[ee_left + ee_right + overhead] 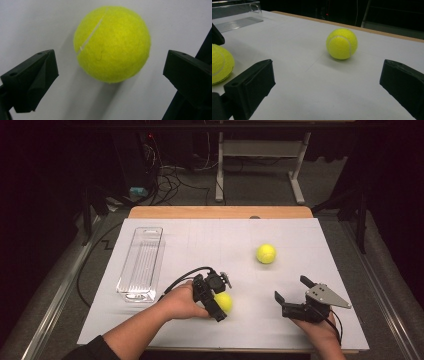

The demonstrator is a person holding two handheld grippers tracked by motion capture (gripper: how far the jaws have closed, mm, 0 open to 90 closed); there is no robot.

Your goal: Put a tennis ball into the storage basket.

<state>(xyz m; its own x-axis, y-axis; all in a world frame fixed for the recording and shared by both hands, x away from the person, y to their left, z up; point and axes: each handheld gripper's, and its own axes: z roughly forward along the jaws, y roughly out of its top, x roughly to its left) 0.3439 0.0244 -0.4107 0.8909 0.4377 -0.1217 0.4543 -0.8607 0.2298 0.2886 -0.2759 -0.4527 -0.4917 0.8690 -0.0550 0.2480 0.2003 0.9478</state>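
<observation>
I have the left gripper poised over the near tennis ball, low and a little left of centre in the high view, and its jaws are spread wide with the ball between them but not yet touched on either side. In the left gripper view the near tennis ball sits in the upper middle of the frame, ahead of the jaw tips, so I judge I need to come down farther until the jaws straddle its widest part, keep it centred, and only then close gently, since a lopsided squeeze could send it rolling off across the white table top. The right gripper waits at the lower right of the high view, jaws also apart and holding nothing. The far tennis ball lies right of centre, well apart from both grippers. The high view gives me the clear plastic tray at the left, where I suppose the balls belong. The right gripper view adds a low side look: the far tennis ball resting on the surface, with the near one at its left edge.
</observation>
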